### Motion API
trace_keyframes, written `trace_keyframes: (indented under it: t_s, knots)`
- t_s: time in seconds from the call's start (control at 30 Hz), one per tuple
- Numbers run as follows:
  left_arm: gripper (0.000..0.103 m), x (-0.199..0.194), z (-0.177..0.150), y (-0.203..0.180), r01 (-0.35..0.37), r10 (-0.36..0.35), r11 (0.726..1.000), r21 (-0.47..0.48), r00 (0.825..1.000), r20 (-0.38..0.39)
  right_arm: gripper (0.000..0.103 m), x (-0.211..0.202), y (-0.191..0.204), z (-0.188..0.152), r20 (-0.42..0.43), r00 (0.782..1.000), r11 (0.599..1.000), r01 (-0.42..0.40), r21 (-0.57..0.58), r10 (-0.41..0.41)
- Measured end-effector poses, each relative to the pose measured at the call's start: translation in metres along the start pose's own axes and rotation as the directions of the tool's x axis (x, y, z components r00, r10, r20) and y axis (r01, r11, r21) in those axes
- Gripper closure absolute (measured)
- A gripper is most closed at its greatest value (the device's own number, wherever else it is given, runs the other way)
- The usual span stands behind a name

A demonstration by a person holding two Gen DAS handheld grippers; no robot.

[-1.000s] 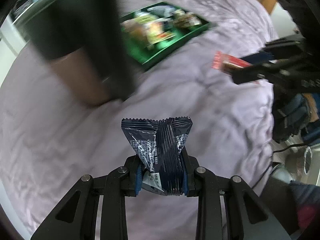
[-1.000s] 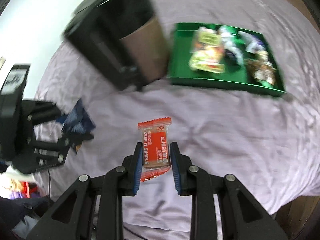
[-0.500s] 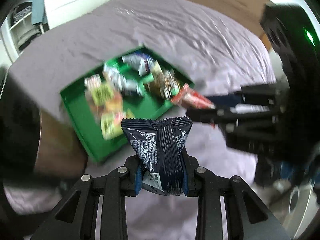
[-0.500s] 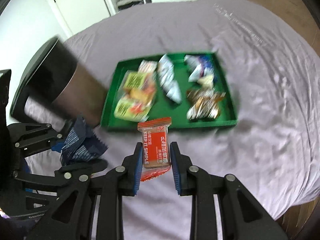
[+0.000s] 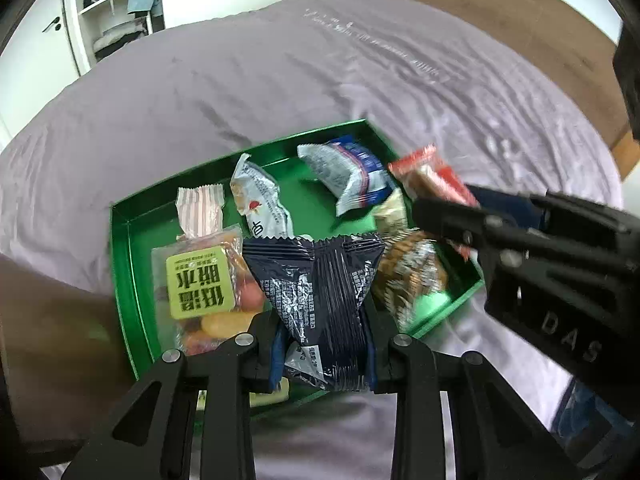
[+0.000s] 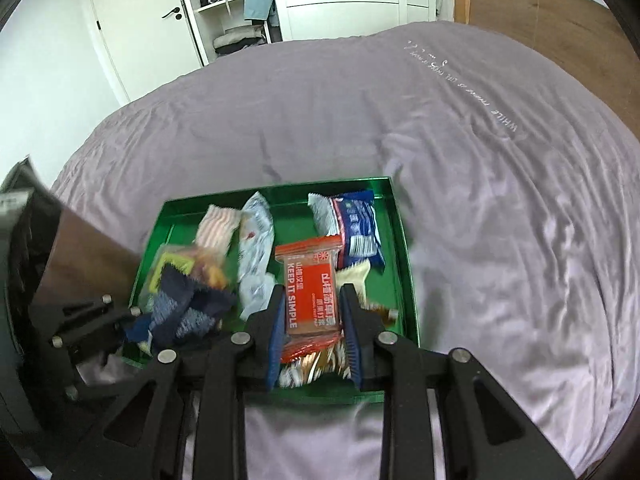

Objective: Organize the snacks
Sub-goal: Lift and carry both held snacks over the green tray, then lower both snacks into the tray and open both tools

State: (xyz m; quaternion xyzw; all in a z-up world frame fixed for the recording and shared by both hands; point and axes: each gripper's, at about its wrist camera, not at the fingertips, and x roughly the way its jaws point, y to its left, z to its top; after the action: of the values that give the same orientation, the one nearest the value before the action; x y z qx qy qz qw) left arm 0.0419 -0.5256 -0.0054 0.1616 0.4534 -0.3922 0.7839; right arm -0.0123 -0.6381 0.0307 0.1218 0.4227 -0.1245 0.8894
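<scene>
My left gripper (image 5: 324,354) pinches a dark blue packet (image 5: 320,300) over the green tray's (image 5: 120,264) near edge; my right gripper (image 6: 314,332) clamps an orange packet (image 6: 312,284) above its middle. I'm delivering both; next, find bare spots and let go.

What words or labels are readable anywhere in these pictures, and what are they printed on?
"KEEP IT SIMPLE": red snack packet held in the right tool; Chinese characters beside it too small to read.
"DAS": body of the right tool, in the left view.
"WHILE": embroidered on the purple bedsheet; the rest is too small.
Four large Chinese characters, upside down: green label of the candy bag.
Print on the dark blue packet in the left tool: too small.
</scene>
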Motion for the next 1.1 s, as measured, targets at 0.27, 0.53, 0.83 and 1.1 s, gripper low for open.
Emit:
trace_keyframes:
  t_s: [0.27, 0.53, 0.83, 1.1]
  knots:
    - [0.077, 0.033, -0.005, 0.006, -0.1, 0.1, 0.995, -0.006, 0.995, -0.029, 0.048, 0.046, -0.001, 0.009, -0.026, 0.999, 0.999, -0.03, -0.018, 0.029]
    - [0.076, 0.059, -0.016, 0.026, -0.157, 0.15, 0.985, -0.065, 0.983, -0.102, 0.044, 0.071, 0.0, 0.001, -0.059, 0.998, 0.999, -0.022, -0.029, 0.021]
    - [0.076, 0.057, -0.021, 0.023, -0.178, 0.172, 0.982, -0.07, 0.982, -0.082, 0.042, 0.082, 0.001, -0.012, -0.066, 0.998, 0.999, -0.012, -0.037, 0.01]
    - [0.066, 0.044, -0.019, 0.019, -0.183, 0.179, 0.98, -0.073, 0.982, -0.065, 0.008, 0.072, 0.004, -0.014, -0.036, 0.999, 0.998, 0.012, -0.067, -0.015]
